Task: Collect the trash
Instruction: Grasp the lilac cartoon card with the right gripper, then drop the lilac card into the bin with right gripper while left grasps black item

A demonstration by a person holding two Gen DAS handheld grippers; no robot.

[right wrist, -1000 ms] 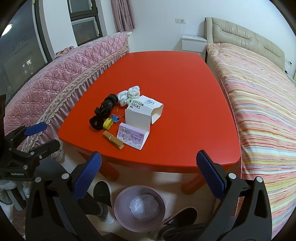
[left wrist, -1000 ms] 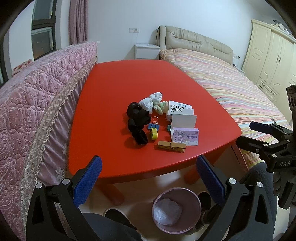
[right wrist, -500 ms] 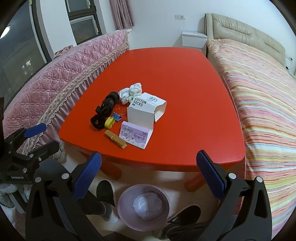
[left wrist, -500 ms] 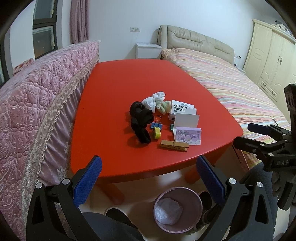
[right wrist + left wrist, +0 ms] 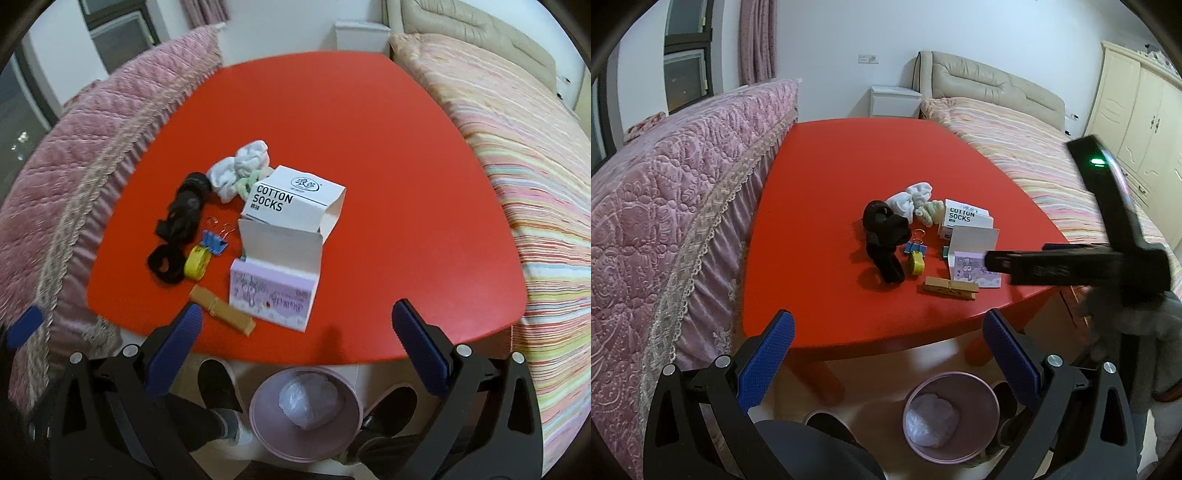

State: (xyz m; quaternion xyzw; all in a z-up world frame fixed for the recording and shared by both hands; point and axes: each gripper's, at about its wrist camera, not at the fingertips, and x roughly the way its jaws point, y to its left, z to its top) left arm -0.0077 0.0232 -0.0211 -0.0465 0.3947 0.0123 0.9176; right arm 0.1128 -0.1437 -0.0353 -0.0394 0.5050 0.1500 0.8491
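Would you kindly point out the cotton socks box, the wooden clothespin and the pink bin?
cotton socks box (image 5: 293,201), right wrist view, printed top face.
wooden clothespin (image 5: 221,310), right wrist view, middle of its body.
pink bin (image 5: 262,434), right wrist view, left inner wall.

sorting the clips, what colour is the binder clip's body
Blue binder clip, clearest in the right wrist view.

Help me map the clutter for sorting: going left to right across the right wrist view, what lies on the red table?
black socks → yellow tape roll → blue binder clip → wooden clothespin → purple packet → cotton socks box
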